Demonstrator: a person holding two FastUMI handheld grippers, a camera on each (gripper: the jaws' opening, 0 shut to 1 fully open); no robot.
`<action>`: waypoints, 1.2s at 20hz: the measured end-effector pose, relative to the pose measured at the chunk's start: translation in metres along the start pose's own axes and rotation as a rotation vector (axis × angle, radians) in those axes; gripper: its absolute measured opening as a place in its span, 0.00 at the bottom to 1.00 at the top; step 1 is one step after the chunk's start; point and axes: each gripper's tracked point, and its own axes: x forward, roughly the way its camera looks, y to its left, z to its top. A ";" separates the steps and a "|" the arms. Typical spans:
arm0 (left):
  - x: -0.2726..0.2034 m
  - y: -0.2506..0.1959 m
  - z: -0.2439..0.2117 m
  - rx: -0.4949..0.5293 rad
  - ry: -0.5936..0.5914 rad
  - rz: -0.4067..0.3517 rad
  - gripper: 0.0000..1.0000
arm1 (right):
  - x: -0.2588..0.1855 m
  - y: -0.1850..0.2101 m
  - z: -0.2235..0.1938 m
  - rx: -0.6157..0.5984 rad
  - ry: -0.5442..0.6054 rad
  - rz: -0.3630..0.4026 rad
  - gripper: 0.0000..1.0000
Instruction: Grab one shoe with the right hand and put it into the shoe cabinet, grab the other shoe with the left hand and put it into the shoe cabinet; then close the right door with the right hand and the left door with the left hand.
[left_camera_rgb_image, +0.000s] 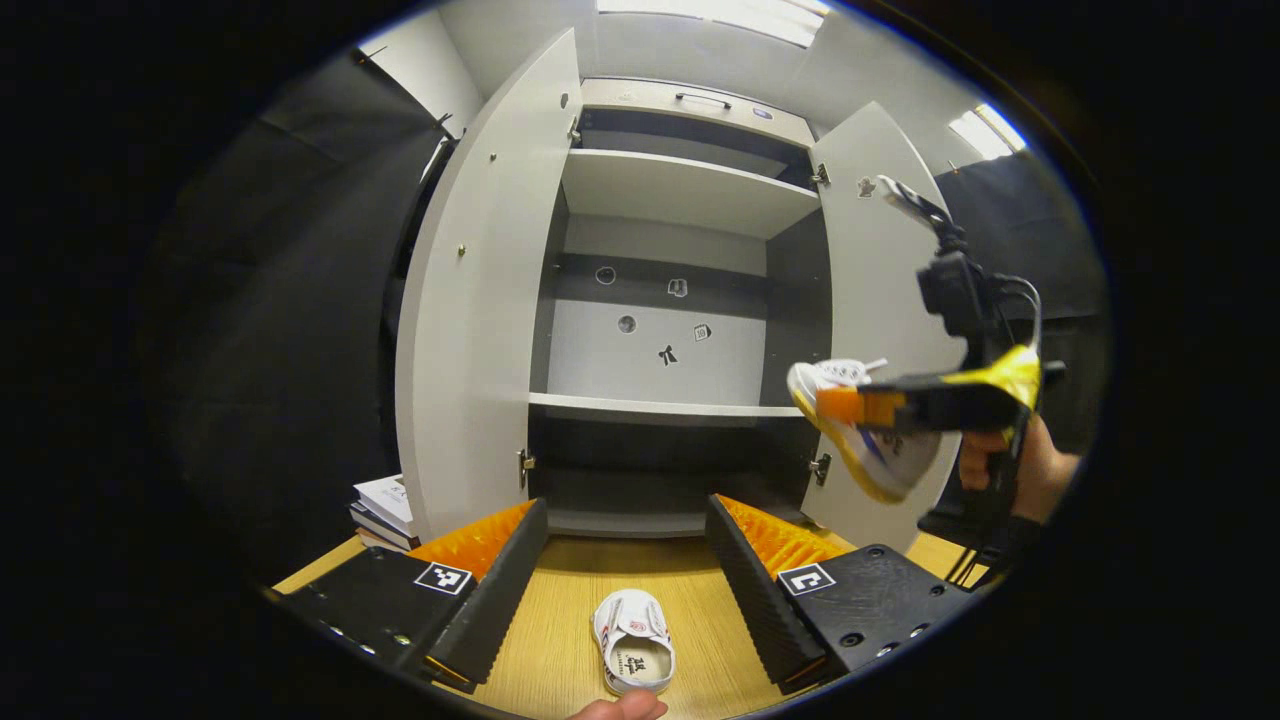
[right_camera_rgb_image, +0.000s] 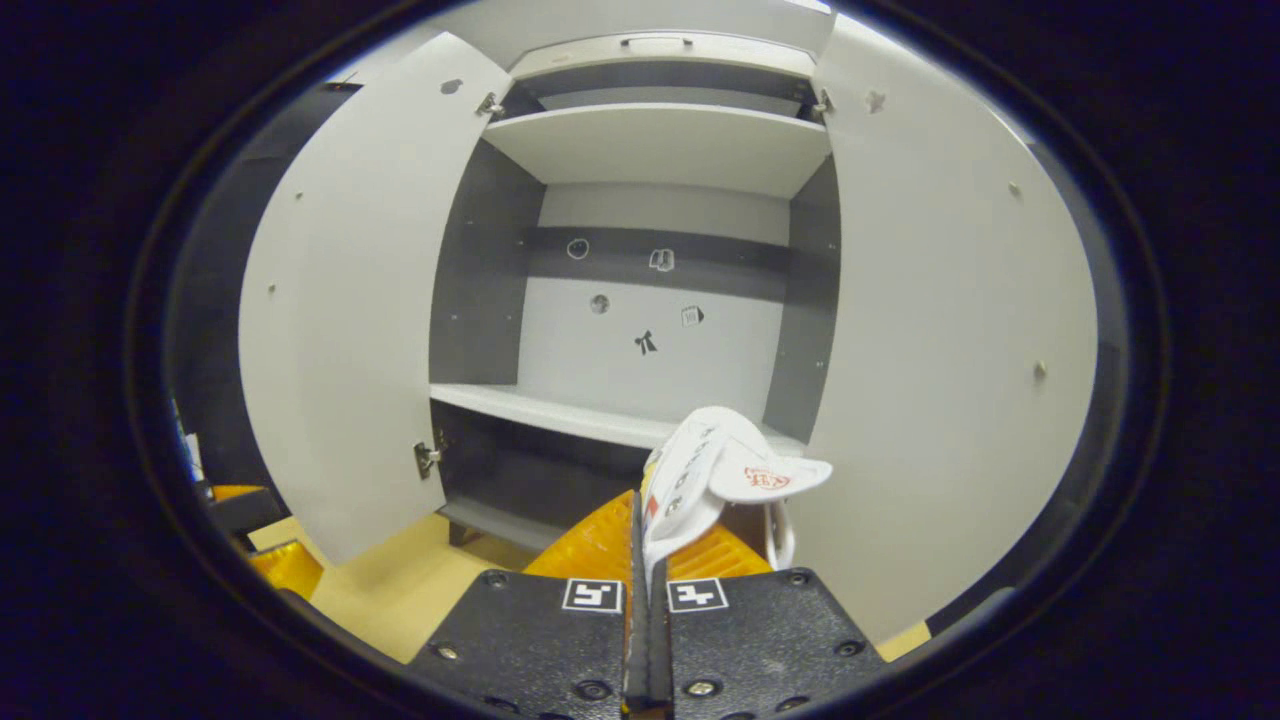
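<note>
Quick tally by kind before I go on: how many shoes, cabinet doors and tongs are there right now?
Shoes: 2, one on the table, one held in the right tongs
Cabinet doors: 2, left door and right door, both open
Tongs: 2, left tongs open, right tongs shut on the held shoe
Total: 6

You face the tall grey wooden shoe cabinet (left_camera_rgb_image: 680, 330), both its doors swung wide. One small white canvas shoe (left_camera_rgb_image: 634, 655) lies on the pale wooden table (left_camera_rgb_image: 560, 640) between your left gripper (left_camera_rgb_image: 625, 590) fingers. Your right gripper (right_camera_rgb_image: 645, 560) holds the other white shoe (right_camera_rgb_image: 715, 470) before the lower shelf (right_camera_rgb_image: 540, 408), beside the right door (right_camera_rgb_image: 950, 350). Stacked books (left_camera_rgb_image: 385, 510) sit behind the left door (left_camera_rgb_image: 480, 300).
</note>
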 end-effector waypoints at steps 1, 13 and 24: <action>-0.001 -0.001 -0.001 0.001 0.003 -0.006 0.95 | 0.008 -0.001 0.012 -0.006 -0.003 0.007 0.04; 0.001 0.003 -0.014 0.025 0.041 0.005 0.95 | 0.189 -0.013 0.064 -0.136 0.213 -0.053 0.04; 0.001 0.034 -0.026 0.007 0.083 0.056 0.95 | 0.249 0.000 0.015 -0.095 0.502 0.003 0.04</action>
